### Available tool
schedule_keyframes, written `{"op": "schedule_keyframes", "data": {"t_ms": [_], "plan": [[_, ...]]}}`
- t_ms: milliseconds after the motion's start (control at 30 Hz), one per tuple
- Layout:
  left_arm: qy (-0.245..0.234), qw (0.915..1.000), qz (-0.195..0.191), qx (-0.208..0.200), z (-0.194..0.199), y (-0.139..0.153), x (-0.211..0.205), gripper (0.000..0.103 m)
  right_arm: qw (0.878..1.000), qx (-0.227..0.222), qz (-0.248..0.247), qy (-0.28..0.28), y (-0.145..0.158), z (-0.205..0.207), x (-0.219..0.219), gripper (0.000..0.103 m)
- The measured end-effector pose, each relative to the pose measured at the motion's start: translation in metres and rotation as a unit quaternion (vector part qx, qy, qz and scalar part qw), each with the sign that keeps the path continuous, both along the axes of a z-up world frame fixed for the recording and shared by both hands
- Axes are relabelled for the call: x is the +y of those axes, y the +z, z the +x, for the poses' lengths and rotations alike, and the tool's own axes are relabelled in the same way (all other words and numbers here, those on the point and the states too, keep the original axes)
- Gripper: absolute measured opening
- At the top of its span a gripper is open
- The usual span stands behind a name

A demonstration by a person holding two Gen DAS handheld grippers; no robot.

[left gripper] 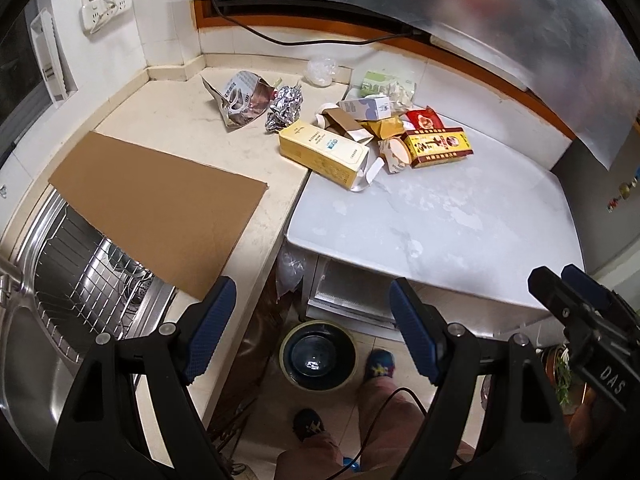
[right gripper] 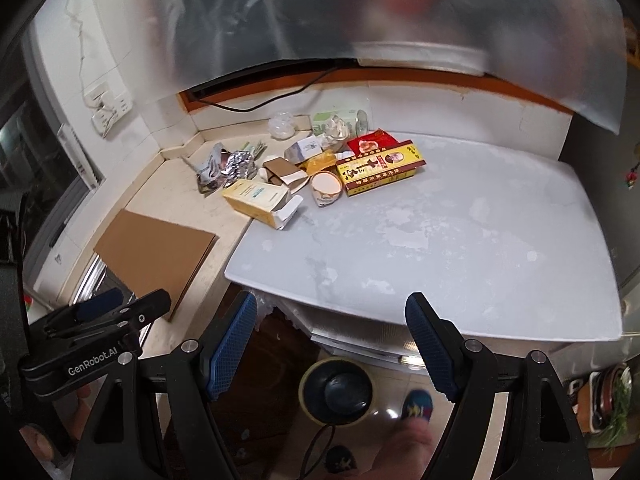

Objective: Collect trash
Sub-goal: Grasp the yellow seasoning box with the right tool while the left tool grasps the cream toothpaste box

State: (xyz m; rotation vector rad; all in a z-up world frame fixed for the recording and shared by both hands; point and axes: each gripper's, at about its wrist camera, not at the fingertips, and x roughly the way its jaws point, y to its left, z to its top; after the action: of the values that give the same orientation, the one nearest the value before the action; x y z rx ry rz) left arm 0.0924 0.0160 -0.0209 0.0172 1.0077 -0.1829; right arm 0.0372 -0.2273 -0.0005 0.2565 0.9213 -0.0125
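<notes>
left tongs [left gripper: 312, 336] wide, empty, hang off the bench [left gripper: 460, 216] edge above the floor; right tongs [right gripper: 332, 344] likewise wide and empty. trash heaped at the far corner, well apart from both: yellow box [left gripper: 324, 156], red box [left gripper: 438, 147], foil ball [left gripper: 285, 108], torn wrappers. likely light and crushable; boxes stiff enough to pinch across the narrow sides, foil soft, takes hold anywhere. left view alone shows sink rack [left gripper: 92, 276] under the cardboard [left gripper: 160, 208]; right view alone shows the paper cup's [right gripper: 326, 184] open mouth.
</notes>
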Motion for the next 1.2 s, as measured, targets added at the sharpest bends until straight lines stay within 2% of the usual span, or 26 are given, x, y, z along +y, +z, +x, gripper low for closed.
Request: {"op": "schedule_keyframes", "data": {"t_ms": [200, 333, 533, 667, 767, 900, 1067, 1200], "plan": [[0.043, 0.999, 0.003, 0.013, 0.046, -0.005, -0.021, 0.077, 0.999, 0.018, 0.041, 0.007, -0.013, 0.068, -0.04, 0.078], [0.067, 0.9971, -0.013, 0.033, 0.087, -0.01, -0.038, 0.077, 0.997, 0.036, 0.074, 0.012, -0.022, 0.126, -0.075, 0.078], [0.102, 0.9921, -0.037, 0.063, 0.154, -0.028, -0.057, 0.077, 0.994, 0.068, 0.087, 0.017, -0.048, 0.208, -0.108, 0.078], [0.13, 0.9875, -0.042, 0.079, 0.192, -0.045, -0.063, 0.077, 0.988, 0.102, 0.119, -0.009, -0.073, 0.261, -0.127, 0.081], [0.162, 0.9822, -0.039, 0.088, 0.219, -0.059, -0.061, 0.077, 0.977, 0.135, 0.154, -0.05, -0.095, 0.296, -0.141, 0.081], [0.194, 0.9744, -0.049, 0.102, 0.241, -0.074, -0.052, 0.082, 0.963, 0.172, 0.186, -0.09, -0.121, 0.331, -0.151, 0.081], [0.225, 0.966, -0.044, 0.12, 0.264, -0.094, -0.046, 0.084, 0.961, 0.185, 0.173, -0.108, -0.138, 0.358, -0.146, 0.083], [0.242, 0.958, -0.045, 0.146, 0.275, -0.112, -0.043, 0.084, 0.965, 0.184, 0.147, -0.118, -0.138, 0.37, -0.137, 0.083]]}}
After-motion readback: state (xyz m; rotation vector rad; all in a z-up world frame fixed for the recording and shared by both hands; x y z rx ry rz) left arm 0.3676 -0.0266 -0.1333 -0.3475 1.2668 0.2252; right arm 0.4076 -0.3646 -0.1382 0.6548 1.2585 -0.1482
